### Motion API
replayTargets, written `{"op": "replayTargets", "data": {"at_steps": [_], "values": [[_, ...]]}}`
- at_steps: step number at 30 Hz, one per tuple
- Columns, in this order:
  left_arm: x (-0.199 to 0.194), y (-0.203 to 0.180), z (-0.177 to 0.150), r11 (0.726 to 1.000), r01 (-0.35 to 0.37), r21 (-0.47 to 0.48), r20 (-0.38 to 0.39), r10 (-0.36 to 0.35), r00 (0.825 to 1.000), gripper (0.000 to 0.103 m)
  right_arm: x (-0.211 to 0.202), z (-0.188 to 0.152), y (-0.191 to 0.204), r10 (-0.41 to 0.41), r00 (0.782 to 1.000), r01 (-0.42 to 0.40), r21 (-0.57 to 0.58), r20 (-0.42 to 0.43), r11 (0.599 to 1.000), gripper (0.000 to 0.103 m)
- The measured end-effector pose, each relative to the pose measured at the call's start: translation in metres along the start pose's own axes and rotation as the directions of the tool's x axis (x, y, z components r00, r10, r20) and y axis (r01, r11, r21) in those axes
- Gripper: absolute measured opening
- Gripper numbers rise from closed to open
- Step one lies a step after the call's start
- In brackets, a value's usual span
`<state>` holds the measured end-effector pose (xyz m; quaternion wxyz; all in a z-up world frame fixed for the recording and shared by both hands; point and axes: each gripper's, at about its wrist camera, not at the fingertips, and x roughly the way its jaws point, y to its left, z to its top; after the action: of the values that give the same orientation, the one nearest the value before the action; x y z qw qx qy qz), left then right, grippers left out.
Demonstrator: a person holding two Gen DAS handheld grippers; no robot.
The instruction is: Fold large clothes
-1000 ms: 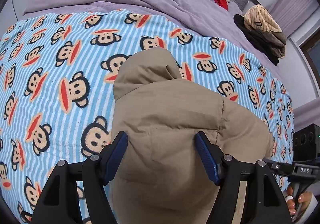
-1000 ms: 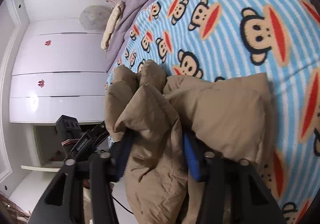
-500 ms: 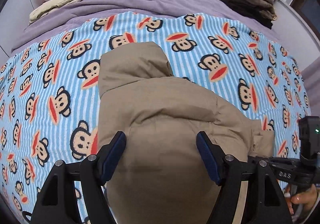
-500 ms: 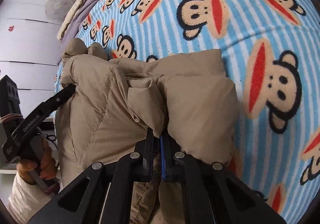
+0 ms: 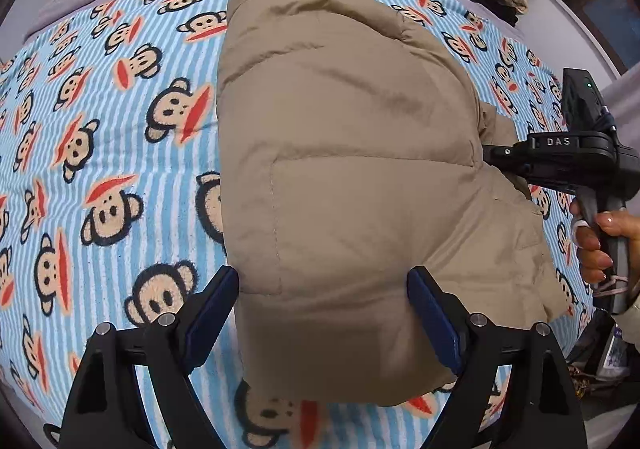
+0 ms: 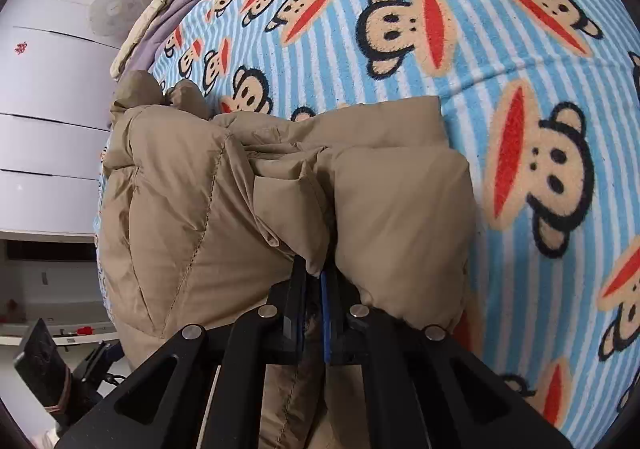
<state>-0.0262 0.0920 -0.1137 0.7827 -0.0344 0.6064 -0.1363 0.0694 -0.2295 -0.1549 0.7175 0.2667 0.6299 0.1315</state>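
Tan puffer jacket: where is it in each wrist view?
Left wrist: the tan puffer jacket fills the centre, between the open left gripper.
Right wrist: lower centre-left, pinched by the right gripper.
Shared landmark: monkey-print blanket.

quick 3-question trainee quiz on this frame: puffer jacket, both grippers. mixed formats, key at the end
1. True or false: the left gripper is clamped shut on the tan puffer jacket.
2. Multiple choice: what is the right gripper doing? A) hanging open above the blanket B) shut on a fold of the jacket C) holding the cream pillow
3. Fill in: the jacket lies on a blue-striped ______ blanket.

Key
1. False: its fingers stand wide apart, one on each side of the jacket's near end.
2. B
3. monkey-print
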Motion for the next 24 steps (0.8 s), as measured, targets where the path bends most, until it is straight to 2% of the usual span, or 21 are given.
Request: {"op": "replayTargets", "data": {"at_steps": [4,8,10,11,14,17,24], "values": [[-0.003,-0.001,0.002,1.000,-0.014,0.019,0.002,0.014,1.000,0.087,-0.026,-0.010,0.012,-0.063,0.998,0.063,0.005,0.015,0.998,0.021],[-0.004,-0.002,0.003,1.000,-0.022,0.021,0.000,0.022,1.000,0.087,-0.061,-0.022,0.045,-0.143,0.979,0.161,-0.115,0.147,0.980,0.021],[-0.003,-0.002,0.002,0.999,-0.029,0.023,-0.002,0.029,1.000,0.087,-0.065,-0.027,0.060,-0.154,0.974,0.181,-0.169,0.165,0.969,0.014],[-0.003,-0.002,0.002,0.999,-0.032,0.023,-0.003,0.032,0.999,0.087,-0.063,-0.029,0.066,-0.163,0.973,0.194,-0.194,0.161,0.962,0.010],[0.001,-0.001,0.001,0.999,-0.038,0.018,-0.009,0.038,0.999,0.088,-0.040,-0.036,0.073,-0.214,0.971,0.235,-0.247,0.108,0.940,0.010],[0.008,0.001,-0.001,0.998,-0.051,0.024,-0.014,0.051,0.999,0.096,-0.009,-0.044,0.063,-0.265,0.963,0.268,-0.244,0.048,0.932,0.009],[0.009,-0.001,-0.001,0.998,-0.063,0.012,-0.028,0.063,0.998,0.096,0.003,-0.045,0.049,-0.272,0.962,0.271,-0.221,0.028,0.937,0.009]]}}
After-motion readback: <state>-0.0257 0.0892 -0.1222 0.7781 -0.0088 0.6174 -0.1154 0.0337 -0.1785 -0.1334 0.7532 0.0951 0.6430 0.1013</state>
